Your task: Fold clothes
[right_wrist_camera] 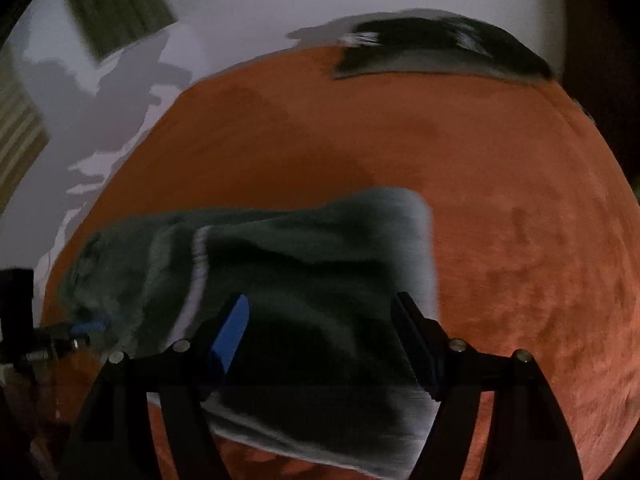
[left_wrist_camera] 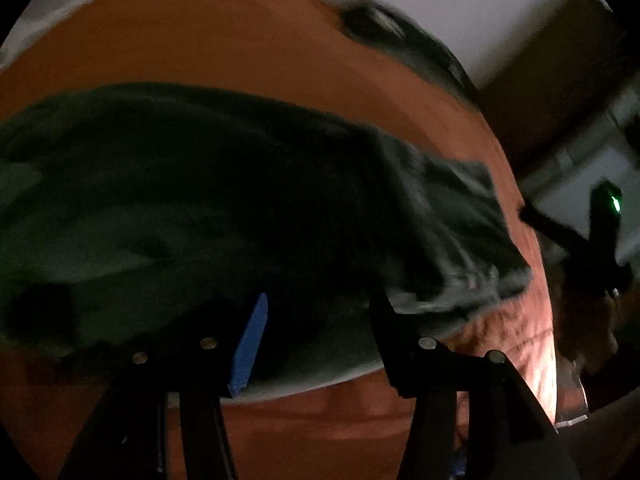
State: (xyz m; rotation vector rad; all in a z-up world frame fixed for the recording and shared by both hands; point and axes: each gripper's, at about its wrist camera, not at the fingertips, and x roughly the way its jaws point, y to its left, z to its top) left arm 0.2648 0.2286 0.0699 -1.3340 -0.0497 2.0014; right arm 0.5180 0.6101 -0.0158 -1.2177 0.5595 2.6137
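A dark green garment (left_wrist_camera: 200,200) lies spread on the orange cloth-covered surface (left_wrist_camera: 220,40); it also shows in the right wrist view (right_wrist_camera: 304,264), partly folded, with a pale seam. My left gripper (left_wrist_camera: 320,312) is open, its fingers just above the garment's near edge. My right gripper (right_wrist_camera: 320,312) is open over the garment's near right part, nothing between its fingers. The left gripper's tips (right_wrist_camera: 86,326) show at the garment's left end in the right wrist view. The right gripper (left_wrist_camera: 600,240) appears dark at the right of the left wrist view.
A second dark garment (right_wrist_camera: 440,48) lies at the far edge of the orange surface (right_wrist_camera: 520,200); it also shows in the left wrist view (left_wrist_camera: 392,28). A white wall is behind. A brown door or cabinet (left_wrist_camera: 560,60) stands to the right.
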